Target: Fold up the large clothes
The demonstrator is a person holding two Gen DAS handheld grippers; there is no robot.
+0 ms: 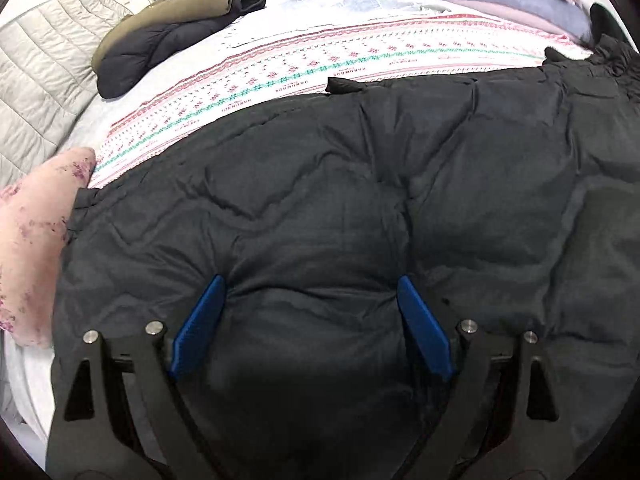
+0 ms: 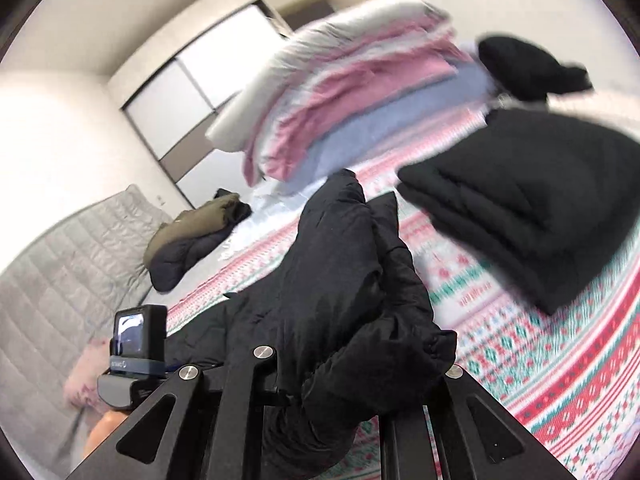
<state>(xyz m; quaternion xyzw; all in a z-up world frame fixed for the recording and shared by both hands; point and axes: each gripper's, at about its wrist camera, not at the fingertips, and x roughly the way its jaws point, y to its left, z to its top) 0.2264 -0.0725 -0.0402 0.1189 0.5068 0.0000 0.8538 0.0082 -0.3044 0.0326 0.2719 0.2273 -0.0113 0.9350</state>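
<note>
A: Where does the black padded jacket (image 1: pixel 360 208) lie relative to the 2 tools?

B: Spread flat on the patterned bedspread (image 1: pixel 280 76), filling most of the left wrist view. The left gripper (image 1: pixel 310 320) sits directly over its middle, pointing steeply down, its blue pads (image 1: pixel 200 324) wide apart. The padding bulges up between them, but I can't tell whether they press on it, so I'd call that gripper open.

A: And the right one?

B: In the right wrist view the right gripper (image 2: pixel 320 364) has its fingertips buried under a raised bunch of the same jacket (image 2: pixel 340 280) — a sleeve or a side edge, I can't say which. The jaws are close together and the cloth drapes up and over them, so I judge it is clamped on that part.

A: So which way does the fold go?

B: The body lies to the left of the lifted bunch, toward the left gripper's camera mount (image 2: pixel 138 344), which shows low on that side. The jacket's long axis appears to run side to side across the left view. My guess — the right hand carries its piece across onto the body while the left steadies the middle.

A: Anything nearby?

B: A folded black garment (image 2: pixel 540 216) lies just beside on the right; the stack of folded bedding (image 2: pixel 352 100) sits beyond, well apart.
</note>
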